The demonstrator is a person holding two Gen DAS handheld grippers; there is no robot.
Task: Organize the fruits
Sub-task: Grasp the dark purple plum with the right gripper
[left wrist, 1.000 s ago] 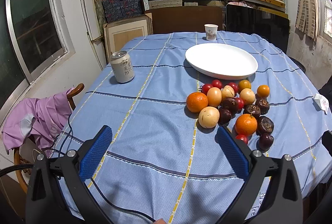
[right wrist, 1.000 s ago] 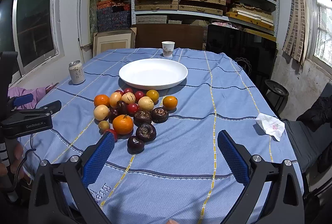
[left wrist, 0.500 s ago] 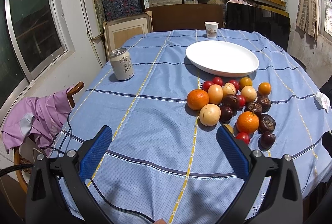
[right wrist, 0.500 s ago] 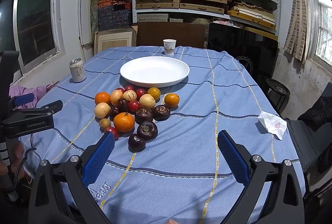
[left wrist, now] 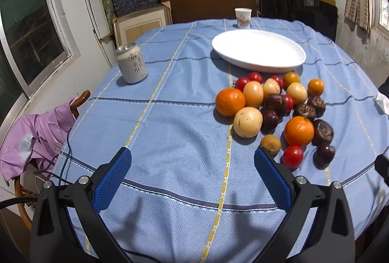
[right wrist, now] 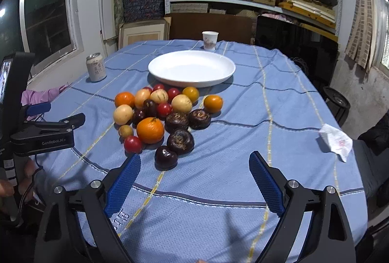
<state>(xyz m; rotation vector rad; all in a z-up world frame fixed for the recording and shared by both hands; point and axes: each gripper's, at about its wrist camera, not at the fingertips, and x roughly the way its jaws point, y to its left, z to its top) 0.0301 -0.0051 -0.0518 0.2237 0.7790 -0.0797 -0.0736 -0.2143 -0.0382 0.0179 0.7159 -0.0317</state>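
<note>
A pile of fruit lies on the blue tablecloth: two oranges (left wrist: 229, 102) (left wrist: 299, 131), pale yellow fruits (left wrist: 248, 122), red cherry tomatoes (left wrist: 292, 156) and dark purple fruits (left wrist: 325, 153). Behind the pile sits an empty white plate (left wrist: 259, 51) (right wrist: 192, 68). My left gripper (left wrist: 192, 156) hovers open over bare cloth, left of and nearer than the pile. My right gripper (right wrist: 194, 158) is over the cloth just in front of a dark purple fruit (right wrist: 166, 157); its jaws are closing with nothing between them.
A drinks can (left wrist: 131, 63) stands at the left and a paper cup (left wrist: 243, 17) beyond the plate. A crumpled tissue (right wrist: 336, 141) lies near the right edge. A chair draped with purple cloth (left wrist: 36, 134) is beside the table's left edge.
Both grippers have sunk and come nearer the fruit pile, which looks larger in both views. The right jaws stand slightly narrower than before.
</note>
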